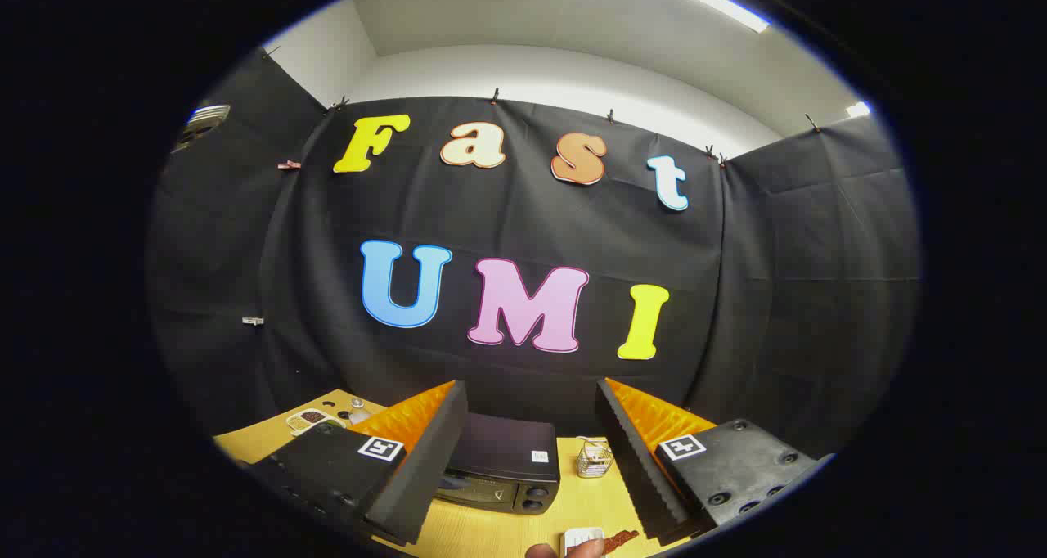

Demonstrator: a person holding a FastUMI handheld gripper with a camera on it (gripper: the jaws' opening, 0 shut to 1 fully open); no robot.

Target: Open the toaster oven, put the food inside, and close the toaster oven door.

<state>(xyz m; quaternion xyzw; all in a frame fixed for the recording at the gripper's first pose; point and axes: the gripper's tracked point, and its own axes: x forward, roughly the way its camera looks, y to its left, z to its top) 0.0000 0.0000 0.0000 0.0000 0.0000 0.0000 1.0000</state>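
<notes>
Claw (530, 452) spread wide, nothing between the fingers, held high and tilted up so most of the frame is booth wall. Fingers sit in the lower part of the frame, one lower left, one lower right.

Toaster oven (503, 470) stands on the wooden counter (491, 533), lower centre of the frame, seen in the gap between the fingers and beyond them. Its left part is hidden behind the left finger. Door looks closed; knobs show on the right end of its front. The handle is too small to make out.

Just right of the oven, a small wire basket (595, 458) on the counter. At the bottom edge, a white plate (582, 537) with a brown strip of food (619, 537) beside or on it; I cannot tell which. A fingertip of a person's hand (564, 550) shows right there at the plate. Upper left of the counter: a small tray (311, 417) with dark bits, plus a few small objects too small to name.

Judgement: the step in hand is the approach to open the door. To do it well, tip the claw down, bring it in level with the top edge of the door, stay spread until the fingers straddle the handle, then pull out and down in an arc. Keep wide of the wire basket on the right.
</notes>
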